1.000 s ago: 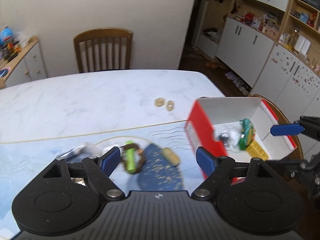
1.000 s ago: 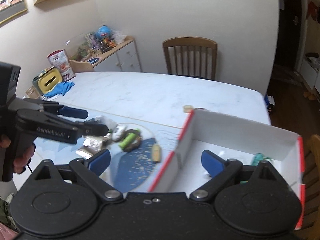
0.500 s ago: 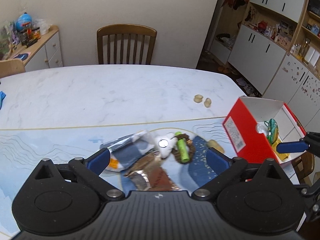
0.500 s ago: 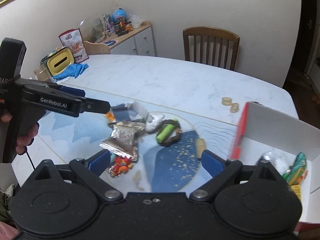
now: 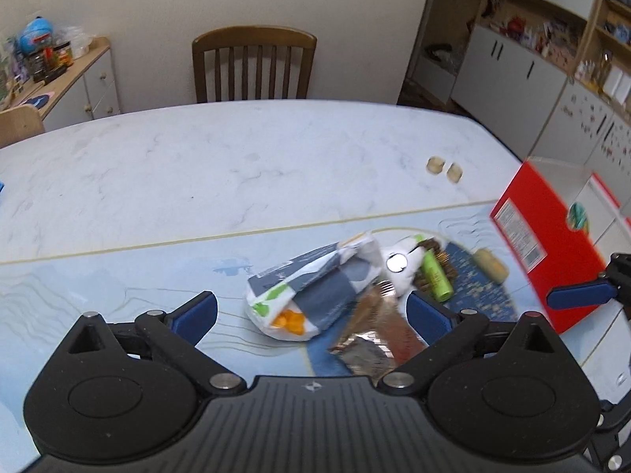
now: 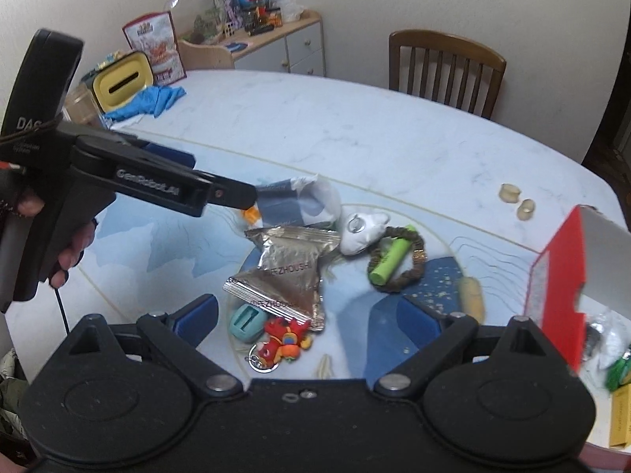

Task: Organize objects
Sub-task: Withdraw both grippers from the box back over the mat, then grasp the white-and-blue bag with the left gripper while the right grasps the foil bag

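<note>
Both hand-held grippers spread wide, holding nothing: left hand-held gripper, right hand-held gripper. White snack bag lies on surface in pile, near red box. Bag looks light, soft, crinkly; pinch crimped end. Right view alone shows red toy, teal thing.

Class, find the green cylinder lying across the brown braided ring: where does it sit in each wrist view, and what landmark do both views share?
Left wrist: green cylinder right of centre, above the right finger.
Right wrist: green cylinder right of centre, across the brown braided ring.
Shared landmark: red box at the right.
</note>
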`<state>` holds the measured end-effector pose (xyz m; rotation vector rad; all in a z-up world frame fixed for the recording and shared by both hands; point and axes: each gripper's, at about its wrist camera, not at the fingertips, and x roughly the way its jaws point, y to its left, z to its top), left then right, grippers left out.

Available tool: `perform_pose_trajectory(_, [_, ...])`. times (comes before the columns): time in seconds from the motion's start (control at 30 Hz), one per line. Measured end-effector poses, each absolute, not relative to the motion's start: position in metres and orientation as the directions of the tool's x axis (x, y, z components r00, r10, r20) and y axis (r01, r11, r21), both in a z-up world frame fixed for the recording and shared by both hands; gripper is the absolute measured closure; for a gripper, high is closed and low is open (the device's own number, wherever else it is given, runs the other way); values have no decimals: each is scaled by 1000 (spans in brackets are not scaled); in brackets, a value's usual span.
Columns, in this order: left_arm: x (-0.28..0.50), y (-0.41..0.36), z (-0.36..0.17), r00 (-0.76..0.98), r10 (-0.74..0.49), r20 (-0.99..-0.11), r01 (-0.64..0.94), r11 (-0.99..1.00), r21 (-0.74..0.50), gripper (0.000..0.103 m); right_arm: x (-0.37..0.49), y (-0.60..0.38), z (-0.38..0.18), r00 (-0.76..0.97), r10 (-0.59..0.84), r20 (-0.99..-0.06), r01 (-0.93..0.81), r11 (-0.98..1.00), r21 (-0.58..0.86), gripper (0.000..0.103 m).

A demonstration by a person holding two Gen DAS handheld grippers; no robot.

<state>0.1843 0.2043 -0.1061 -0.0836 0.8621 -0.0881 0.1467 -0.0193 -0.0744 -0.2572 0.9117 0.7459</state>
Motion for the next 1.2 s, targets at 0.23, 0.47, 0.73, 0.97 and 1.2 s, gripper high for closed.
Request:
perform_pose_trajectory(0.23, [208,213,-130,632,-133,-763,95,991,-94,0,155,9,-96,355,457,-816,-677,727,113,10])
perform_pose_trajectory(0.47, [230,210,-145,608,-182,-773,159,982,-107,0,164,30,-116,335,442,-832,-667,735,121,11])
perform_pose_trajectory(0.73, [253,220,-162,562,-244,-790,158,970,-187,0,172,47,-133,333,439,-834,-656,744,130,11])
perform_pose_trajectory(0.97, [261,232,-175,521,-293,-802,134,956,-262,1,180,57,-145,314,433,-845,-641,753,148,15])
perform_pose_trajectory(1.2, [258,229,-173,531,-288,-797,161,958,-239,16,183,61,-150,309,435,-846,-632,758,158,24])
